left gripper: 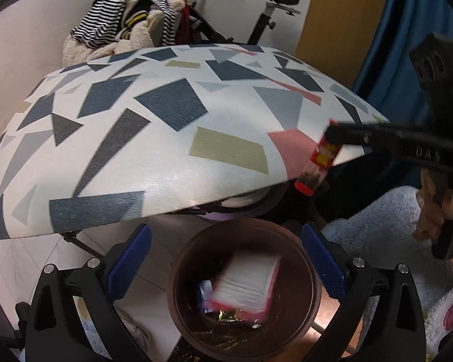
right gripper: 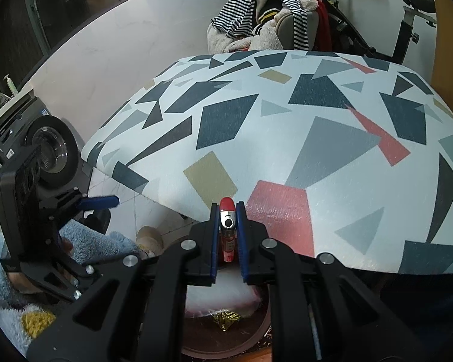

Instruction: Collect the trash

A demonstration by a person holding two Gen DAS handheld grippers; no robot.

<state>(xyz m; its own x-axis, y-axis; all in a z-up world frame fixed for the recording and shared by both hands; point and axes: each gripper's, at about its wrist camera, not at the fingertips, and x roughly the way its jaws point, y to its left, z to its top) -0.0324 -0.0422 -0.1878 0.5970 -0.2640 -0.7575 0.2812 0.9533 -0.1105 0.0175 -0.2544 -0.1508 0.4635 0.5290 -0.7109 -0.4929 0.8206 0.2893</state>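
Note:
A brown round bin [left gripper: 305, 274] stands on the floor below the table's edge, holding a white and pink packet [left gripper: 247, 286], a blue wrapper and gold foil. My left gripper [left gripper: 226, 256] is open and empty, right above the bin. My right gripper [right gripper: 227, 229] is shut on a red lighter [right gripper: 227, 229], held upright at the table's front edge above the bin [right gripper: 256, 331]. In the left wrist view the right gripper [left gripper: 332, 138] and the lighter [left gripper: 318, 163] show at the right.
A table [right gripper: 287, 126] with a white cloth of grey, blue and pink shapes fills the middle. A chair piled with clothes [right gripper: 262, 15] and an exercise bike [right gripper: 407, 18] stand behind it. A washing machine [right gripper: 45, 147] is at the left. Fluffy blue sleeves [left gripper: 377, 226] flank the bin.

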